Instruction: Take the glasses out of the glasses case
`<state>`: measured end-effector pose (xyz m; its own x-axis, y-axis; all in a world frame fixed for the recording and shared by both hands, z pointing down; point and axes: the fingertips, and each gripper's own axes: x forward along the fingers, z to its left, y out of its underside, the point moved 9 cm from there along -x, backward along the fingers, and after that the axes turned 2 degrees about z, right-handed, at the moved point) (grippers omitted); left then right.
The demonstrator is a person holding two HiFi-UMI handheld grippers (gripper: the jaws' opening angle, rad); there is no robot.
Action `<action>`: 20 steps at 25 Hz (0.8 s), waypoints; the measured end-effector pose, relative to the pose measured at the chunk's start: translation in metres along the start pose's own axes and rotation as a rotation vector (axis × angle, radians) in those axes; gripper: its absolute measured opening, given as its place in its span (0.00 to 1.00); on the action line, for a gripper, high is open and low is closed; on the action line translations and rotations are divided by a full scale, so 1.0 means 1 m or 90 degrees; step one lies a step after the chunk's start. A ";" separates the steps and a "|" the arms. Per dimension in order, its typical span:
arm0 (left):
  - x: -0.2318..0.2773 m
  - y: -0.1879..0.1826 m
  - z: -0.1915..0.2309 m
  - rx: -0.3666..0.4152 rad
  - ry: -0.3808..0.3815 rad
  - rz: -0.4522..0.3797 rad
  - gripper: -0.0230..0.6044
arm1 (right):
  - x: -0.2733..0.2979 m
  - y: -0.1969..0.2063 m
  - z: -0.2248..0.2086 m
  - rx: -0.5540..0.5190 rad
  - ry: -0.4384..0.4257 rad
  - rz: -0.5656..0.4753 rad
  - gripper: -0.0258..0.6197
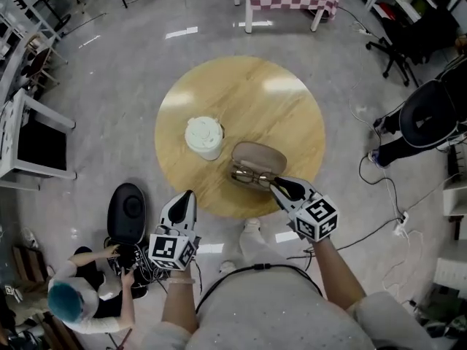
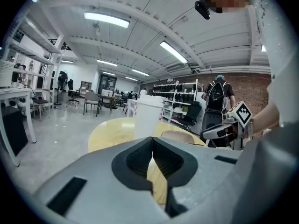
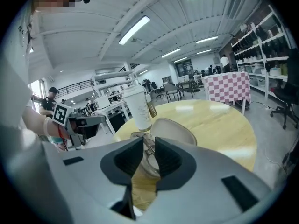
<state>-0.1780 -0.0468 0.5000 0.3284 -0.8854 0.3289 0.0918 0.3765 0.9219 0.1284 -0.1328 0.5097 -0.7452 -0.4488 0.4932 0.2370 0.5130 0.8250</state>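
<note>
- The right tongs (image 3: 149,144), jaws apart near the glasses (image 1: 252,175), could seemingly pinch a lens and drag the glasses case (image 1: 257,154) off the surface (image 1: 277,100).
- The left tongs (image 2: 152,143), jaws together, steady nothing.

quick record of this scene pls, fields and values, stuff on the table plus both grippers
table: round, wooden
cup: white, lidded, upright, left of the case
glasses case: open
glasses: lying in the open case
left gripper: jaws together, nothing between them, at the table's near edge
right gripper: jaws apart, pointed at the glasses, not clamped on them
task state: glasses not yet taken out
</note>
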 end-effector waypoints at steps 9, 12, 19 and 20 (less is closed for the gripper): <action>0.010 -0.001 -0.002 -0.007 -0.026 -0.001 0.05 | 0.025 -0.010 -0.011 -0.099 -0.048 0.110 0.19; 0.013 0.002 -0.004 -0.014 -0.029 -0.002 0.05 | 0.032 -0.012 -0.012 -0.116 -0.073 0.144 0.19; 0.015 0.002 -0.009 -0.018 -0.009 0.017 0.05 | 0.044 -0.013 -0.010 -0.119 -0.113 0.211 0.20; 0.014 0.002 -0.008 -0.020 -0.007 0.021 0.04 | 0.045 -0.013 -0.010 -0.123 -0.114 0.221 0.20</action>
<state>-0.1655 -0.0565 0.5051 0.3221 -0.8750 0.3614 0.1099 0.4137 0.9038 0.0976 -0.1667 0.5241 -0.6930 -0.1308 0.7090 0.5926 0.4568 0.6634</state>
